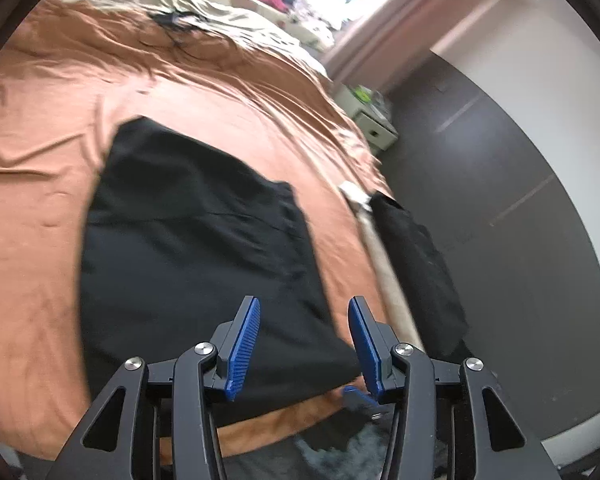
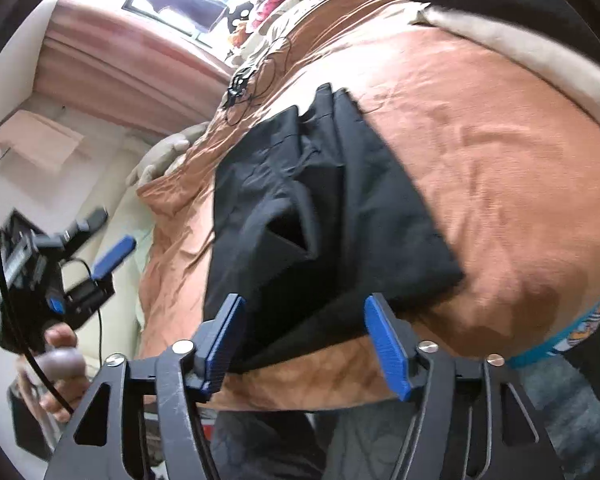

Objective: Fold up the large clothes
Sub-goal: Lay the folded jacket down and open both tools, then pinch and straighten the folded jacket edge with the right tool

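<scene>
Folded black fabric garment (image 1: 196, 240) lay flat on the rumpled orange-brown bedsheet (image 1: 40, 160) — left gripper (image 1: 304, 346) and right gripper (image 2: 306, 346) both hovered wide open, holding nothing.

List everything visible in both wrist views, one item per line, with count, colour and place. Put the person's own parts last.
black garment: one, black, lying partly folded on the bed near its close edge
second black garment: one, black, draped over the bed's side edge
bedsheet: one, orange-brown, wrinkled, covering the bed
beige blanket: one, beige, at the far end of the bed
nightstand: one, pale green-white, on the floor beside the bed
curtain: one, pink, by the bright window
floor: dark grey, beside the bed
left gripper: one, black with blue pads, jaws open above the garment
right gripper: one, black with blue pads, jaws open at the garment's near edge
hand: one, holding the left gripper's handle
</scene>
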The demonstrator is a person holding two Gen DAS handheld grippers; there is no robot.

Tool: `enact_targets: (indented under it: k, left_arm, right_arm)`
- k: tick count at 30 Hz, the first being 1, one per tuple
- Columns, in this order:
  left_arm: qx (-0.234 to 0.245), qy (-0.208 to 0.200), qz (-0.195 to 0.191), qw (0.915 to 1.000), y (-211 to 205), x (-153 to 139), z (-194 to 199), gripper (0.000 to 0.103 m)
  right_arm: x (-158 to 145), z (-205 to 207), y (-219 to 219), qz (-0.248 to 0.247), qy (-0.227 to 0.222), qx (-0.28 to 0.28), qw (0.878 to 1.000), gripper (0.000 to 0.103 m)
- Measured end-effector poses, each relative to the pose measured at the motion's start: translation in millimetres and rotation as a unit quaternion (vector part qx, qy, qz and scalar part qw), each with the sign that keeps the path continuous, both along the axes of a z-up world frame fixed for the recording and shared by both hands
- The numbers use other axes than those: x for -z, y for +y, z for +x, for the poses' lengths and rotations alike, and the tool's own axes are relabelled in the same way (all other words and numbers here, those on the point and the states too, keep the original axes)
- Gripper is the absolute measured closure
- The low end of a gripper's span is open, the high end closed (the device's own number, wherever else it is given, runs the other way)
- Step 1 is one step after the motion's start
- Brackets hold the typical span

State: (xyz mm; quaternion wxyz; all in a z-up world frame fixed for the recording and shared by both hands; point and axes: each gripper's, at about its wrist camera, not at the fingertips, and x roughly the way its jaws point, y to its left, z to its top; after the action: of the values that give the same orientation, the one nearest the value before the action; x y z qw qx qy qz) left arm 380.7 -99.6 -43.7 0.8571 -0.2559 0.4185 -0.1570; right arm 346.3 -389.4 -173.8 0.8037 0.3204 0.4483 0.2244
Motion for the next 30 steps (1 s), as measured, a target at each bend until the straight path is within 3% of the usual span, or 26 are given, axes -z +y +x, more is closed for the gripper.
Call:
enact_targets:
  k: [6,11,12,13,16,20,25,30]
  left_arm:
    - [-0.052,0.018,0.016,0.9984,45.9,18.6,-16.8,0.055]
    - [-0.086,0.045,0.016,0.9952,77.7,45.5,-36.7,0.055]
    - [-0.09,0.051,0.018,0.9945,83.0,49.8,-40.8,0.055]
    - [-0.093,0.06,0.02,0.9937,86.8,54.8,-42.8,0.055]
    - [-0.103,0.086,0.016,0.9909,94.8,71.3,-46.0,0.055]
    - [-0.105,0.107,0.017,0.9885,95.4,93.0,-46.7,0.044]
    - [-0.09,0.128,0.013,0.9876,82.9,112.6,-44.0,0.043]
    - [-0.063,0.119,0.025,0.9905,60.9,116.1,-38.8,0.043]
  right_arm:
    - [-5.5,13.0,22.4,0.006,-0.002,-0.006,1.0,0.038]
    - [-4.3,20.4,26.6,-0.032,0.009,0.02,0.999,0.038]
    - [-5.0,21.0,25.4,-0.042,0.007,0.026,0.999,0.048]
    - [-5.6,20.9,23.1,-0.039,0.003,0.029,0.999,0.069]
    - [-6.9,23.8,17.6,-0.029,-0.003,0.027,0.999,0.085]
    - [-13.5,19.6,9.7,-0.032,-0.018,0.033,0.999,0.087]
    - [-2.6,19.9,-16.4,-0.022,-0.004,0.054,0.998,0.087]
    - [16.9,16.3,-37.0,-0.012,0.016,0.066,0.998,0.087]
